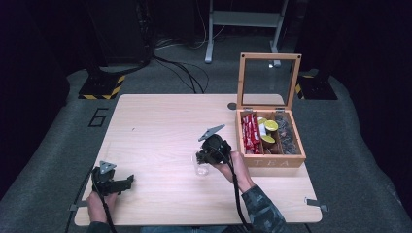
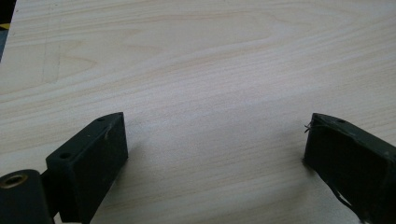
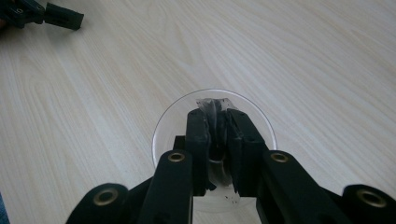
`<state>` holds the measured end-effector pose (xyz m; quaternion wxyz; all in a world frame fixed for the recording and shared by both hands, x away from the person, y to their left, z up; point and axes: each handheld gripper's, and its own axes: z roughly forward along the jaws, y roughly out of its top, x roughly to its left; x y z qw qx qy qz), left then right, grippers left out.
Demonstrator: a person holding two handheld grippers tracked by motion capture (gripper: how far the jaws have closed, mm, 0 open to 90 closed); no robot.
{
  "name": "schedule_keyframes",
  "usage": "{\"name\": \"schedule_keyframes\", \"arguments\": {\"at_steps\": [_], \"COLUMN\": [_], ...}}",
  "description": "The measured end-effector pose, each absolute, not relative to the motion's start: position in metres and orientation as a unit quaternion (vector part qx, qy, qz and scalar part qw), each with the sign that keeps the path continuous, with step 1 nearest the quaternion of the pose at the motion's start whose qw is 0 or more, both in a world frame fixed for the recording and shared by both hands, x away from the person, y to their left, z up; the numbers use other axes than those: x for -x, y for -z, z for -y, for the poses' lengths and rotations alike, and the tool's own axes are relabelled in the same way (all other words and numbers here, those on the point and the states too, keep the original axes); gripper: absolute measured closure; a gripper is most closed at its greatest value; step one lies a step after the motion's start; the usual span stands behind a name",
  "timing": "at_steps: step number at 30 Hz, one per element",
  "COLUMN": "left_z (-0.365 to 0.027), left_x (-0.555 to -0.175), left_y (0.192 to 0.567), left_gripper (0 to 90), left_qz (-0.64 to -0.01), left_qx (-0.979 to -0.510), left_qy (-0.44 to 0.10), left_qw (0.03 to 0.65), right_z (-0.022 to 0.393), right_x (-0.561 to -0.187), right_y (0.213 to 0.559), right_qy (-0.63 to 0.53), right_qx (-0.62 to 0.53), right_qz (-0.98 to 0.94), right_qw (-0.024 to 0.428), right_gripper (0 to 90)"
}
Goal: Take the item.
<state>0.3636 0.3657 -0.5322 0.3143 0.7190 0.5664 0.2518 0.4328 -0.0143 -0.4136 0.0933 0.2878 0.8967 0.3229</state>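
High view: left tool (image 1: 127, 180) wide, near table (image 1: 160, 116) edge | right tool (image 3: 215, 114) pinching dark packet (image 3: 215, 111) inside glass (image 3: 163, 126)

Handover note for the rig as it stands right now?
Right hand-held gripper: jaws closed on a dark packet, lowered into the clear cup mid-table.
Left hand-held gripper: open, empty, low over the table's near left corner.
Wooden tea box: lid up, red sachets and others inside.
Done: packet carried to cup.
Left: probably release it, withdraw.
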Motion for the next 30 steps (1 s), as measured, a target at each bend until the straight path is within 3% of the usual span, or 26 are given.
{"name": "schedule_keyframes", "arguments": {"at_steps": [17,18,19,26,30], "left_z": [-0.366,-0.366,-0.365,-0.366,-0.366], "left_x": [-0.364,-0.364,-0.364,-0.364,-0.364], "left_y": [0.532,0.532,0.532,0.532,0.532], "left_gripper": [5.9,5.9,5.9,5.9,5.9], "left_qz": [-0.565,-0.565,-0.568,-0.565,-0.566], "left_qx": [-0.720,-0.720,-0.717,-0.720,-0.719], "left_qy": [-0.252,-0.252,-0.253,-0.252,-0.252], "left_qw": [0.314,0.314,0.317,0.314,0.314], "right_z": [0.011,0.011,0.011,0.017,0.024], "right_x": [-0.431,-0.431,-0.431,-0.427,-0.423], "right_y": [0.421,0.421,0.421,0.415,0.412], "right_qy": [-0.317,-0.322,-0.322,-0.342,-0.356], "right_qx": [-0.278,-0.282,-0.282,-0.286,-0.295], "right_qz": [-0.902,-0.899,-0.899,-0.890,-0.881], "right_qw": [0.096,0.095,0.095,0.099,0.103], "right_gripper": [77.9,71.6,71.6,35.1,21.9]}}
